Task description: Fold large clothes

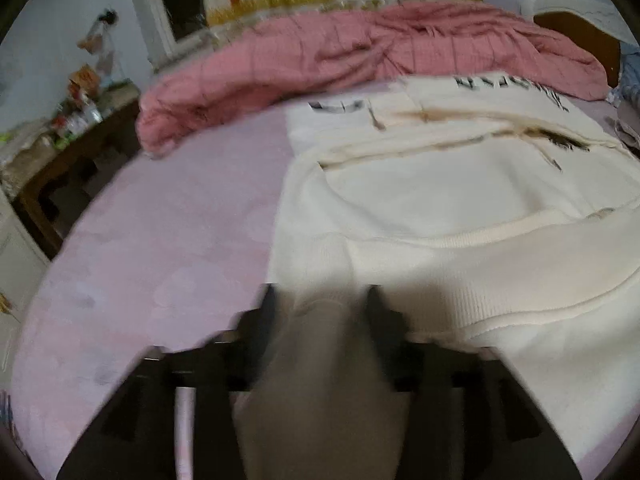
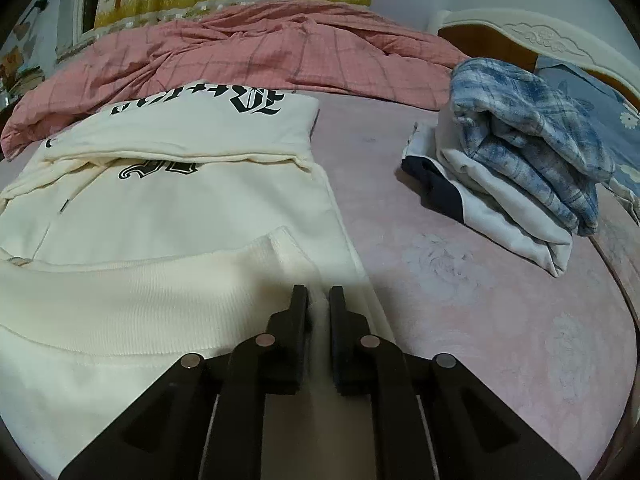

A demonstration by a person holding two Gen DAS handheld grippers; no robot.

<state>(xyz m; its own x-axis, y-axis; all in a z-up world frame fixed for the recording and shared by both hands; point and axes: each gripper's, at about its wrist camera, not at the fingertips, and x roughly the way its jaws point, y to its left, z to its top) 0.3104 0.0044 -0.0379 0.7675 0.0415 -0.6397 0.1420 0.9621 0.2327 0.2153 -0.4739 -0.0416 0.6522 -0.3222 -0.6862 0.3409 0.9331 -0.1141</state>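
Observation:
A cream hoodie [image 2: 168, 216] with black gothic lettering lies folded on the pink bed sheet [image 2: 460, 300], its ribbed hem nearest me. My right gripper [image 2: 318, 300] is at the hoodie's right front corner. Its jaws stand close together with a strip of cream fabric pinched between them. In the blurred left wrist view the same hoodie [image 1: 460, 200] fills the right half. My left gripper [image 1: 324, 300] is at its left front corner with the jaws well apart. A shadowed bulge of cream fabric lies between the left fingers, and I cannot see the pads pressing on it.
A rumpled pink checked quilt [image 2: 248, 52] lies across the far side of the bed. A stack of folded clothes [image 2: 516, 168], blue plaid on top, sits at the right. A cluttered wooden side table [image 1: 72, 136] stands left of the bed, and a headboard [image 2: 532, 36] is at far right.

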